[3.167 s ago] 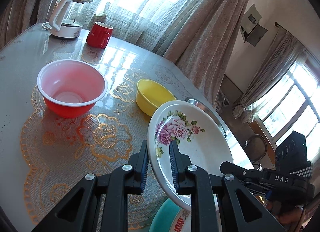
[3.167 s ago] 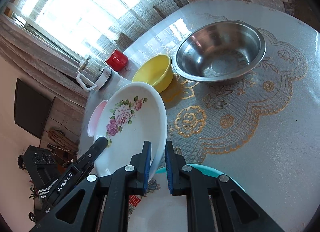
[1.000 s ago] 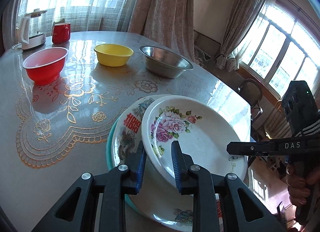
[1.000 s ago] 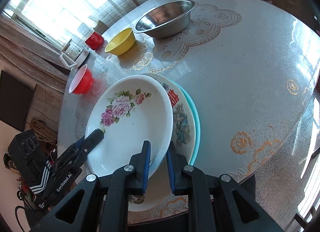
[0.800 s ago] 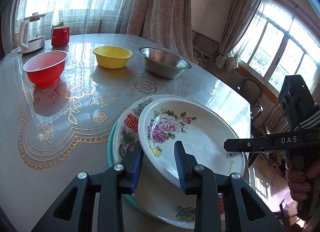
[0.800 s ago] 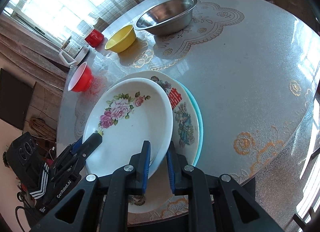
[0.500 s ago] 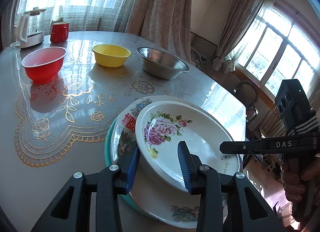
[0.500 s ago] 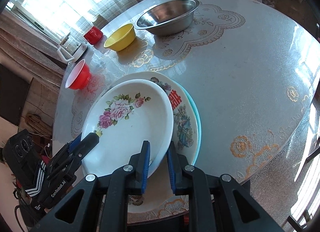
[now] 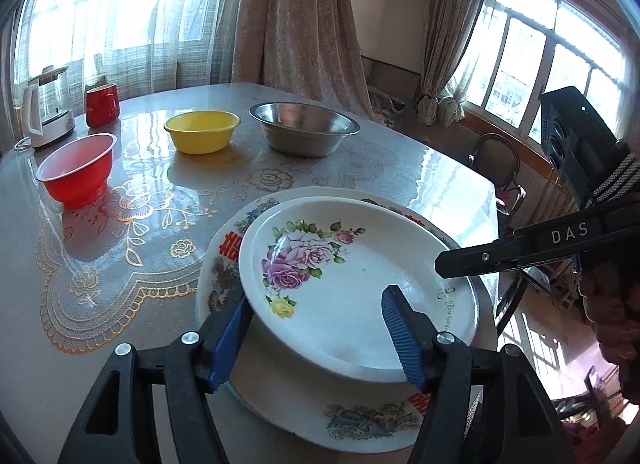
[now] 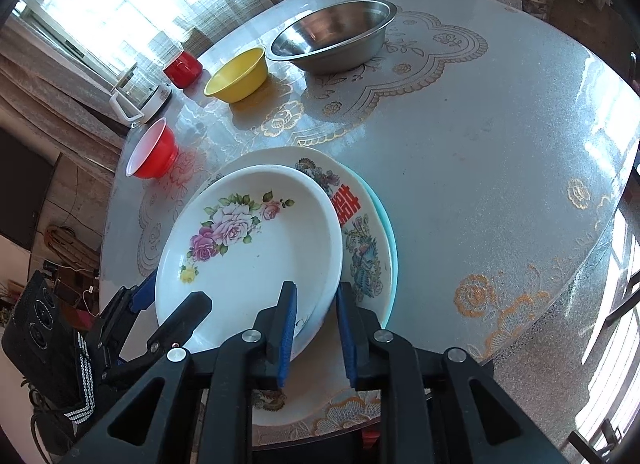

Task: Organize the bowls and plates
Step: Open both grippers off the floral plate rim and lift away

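Note:
A white rose-pattern plate (image 9: 344, 276) (image 10: 248, 260) lies on a larger decorated plate (image 9: 372, 422) (image 10: 356, 219), which rests on a teal plate (image 10: 390, 240). My left gripper (image 9: 320, 328) is open, its jaws wide on either side of the rose plate's near rim. It also shows in the right wrist view (image 10: 168, 296). My right gripper (image 10: 316, 324) straddles the plate's other rim with its jaws slightly apart; it also shows in the left wrist view (image 9: 460, 268). A red bowl (image 9: 76, 171), a yellow bowl (image 9: 202, 135) and a steel bowl (image 9: 304, 133) stand apart further back.
A red mug (image 9: 102, 103) and a white kettle (image 9: 46, 111) stand at the far left of the round table (image 10: 500, 167). The plate stack sits near the table's front edge. Chairs (image 9: 496, 155) and windows lie beyond the right side.
The rose plate has been lowered onto the stack. My left gripper's jaws have opened wide and released it. My right gripper's jaws have parted a little.

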The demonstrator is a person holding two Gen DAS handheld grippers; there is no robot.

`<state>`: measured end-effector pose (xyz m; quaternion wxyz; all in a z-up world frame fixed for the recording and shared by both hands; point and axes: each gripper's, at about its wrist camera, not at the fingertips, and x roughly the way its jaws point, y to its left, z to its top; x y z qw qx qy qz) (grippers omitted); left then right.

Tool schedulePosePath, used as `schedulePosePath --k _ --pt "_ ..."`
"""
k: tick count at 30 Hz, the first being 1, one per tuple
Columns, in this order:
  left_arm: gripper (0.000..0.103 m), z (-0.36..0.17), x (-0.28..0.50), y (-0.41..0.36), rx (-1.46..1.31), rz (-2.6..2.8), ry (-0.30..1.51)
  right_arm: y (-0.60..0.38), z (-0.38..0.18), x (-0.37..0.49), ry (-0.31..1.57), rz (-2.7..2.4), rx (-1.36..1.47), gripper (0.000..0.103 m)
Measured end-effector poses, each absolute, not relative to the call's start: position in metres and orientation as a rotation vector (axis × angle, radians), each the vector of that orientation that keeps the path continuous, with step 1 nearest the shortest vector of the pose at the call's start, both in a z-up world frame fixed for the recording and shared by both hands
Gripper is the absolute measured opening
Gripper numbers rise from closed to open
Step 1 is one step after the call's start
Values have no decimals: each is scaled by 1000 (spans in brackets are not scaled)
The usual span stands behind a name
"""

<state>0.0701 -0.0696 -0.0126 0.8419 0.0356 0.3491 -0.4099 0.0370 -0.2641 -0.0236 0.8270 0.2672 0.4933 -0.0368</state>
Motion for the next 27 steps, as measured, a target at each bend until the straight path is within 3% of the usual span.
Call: schedulePosePath --k 7,17,27 --pt "75 -9 72 -66 49 -900 739 -264 -16 35 1025 -115 507 21" --pt "76 -9 68 -70 126 -875 703 -255 -13 36 1002 -96 453 22" --pt "81 3 70 -42 9 -817 706 -253 -14 40 987 -42 455 23"
